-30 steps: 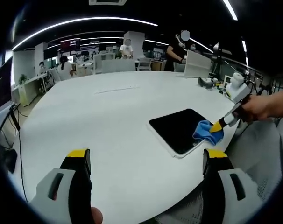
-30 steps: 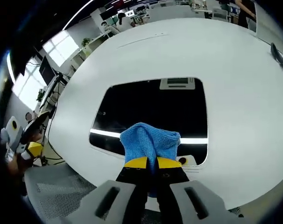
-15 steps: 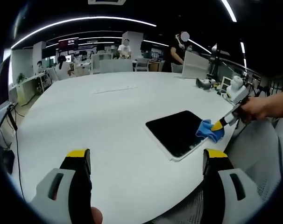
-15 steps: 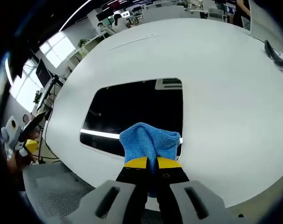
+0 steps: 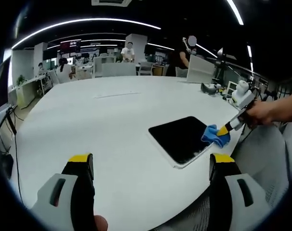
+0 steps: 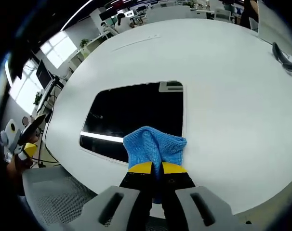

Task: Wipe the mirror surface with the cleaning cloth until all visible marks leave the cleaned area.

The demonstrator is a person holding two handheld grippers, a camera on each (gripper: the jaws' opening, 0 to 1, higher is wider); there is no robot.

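Observation:
A dark rectangular mirror lies flat on the white table, reflecting a ceiling light strip. My right gripper is shut on a blue cleaning cloth, which rests on the mirror's near right corner in the right gripper view. In the left gripper view a hand holds that gripper at the mirror's right edge. My left gripper stands open, well short of the mirror, with nothing between its jaws.
The round white table is wide and bare beyond the mirror. A dark object and a laptop sit at its far right. A mesh chair stands at the table's near edge. People and desks fill the background.
The cloth has slid toward the mirror's right corner, so more of the dark surface shows to its left. The left gripper stays open and has hardly moved.

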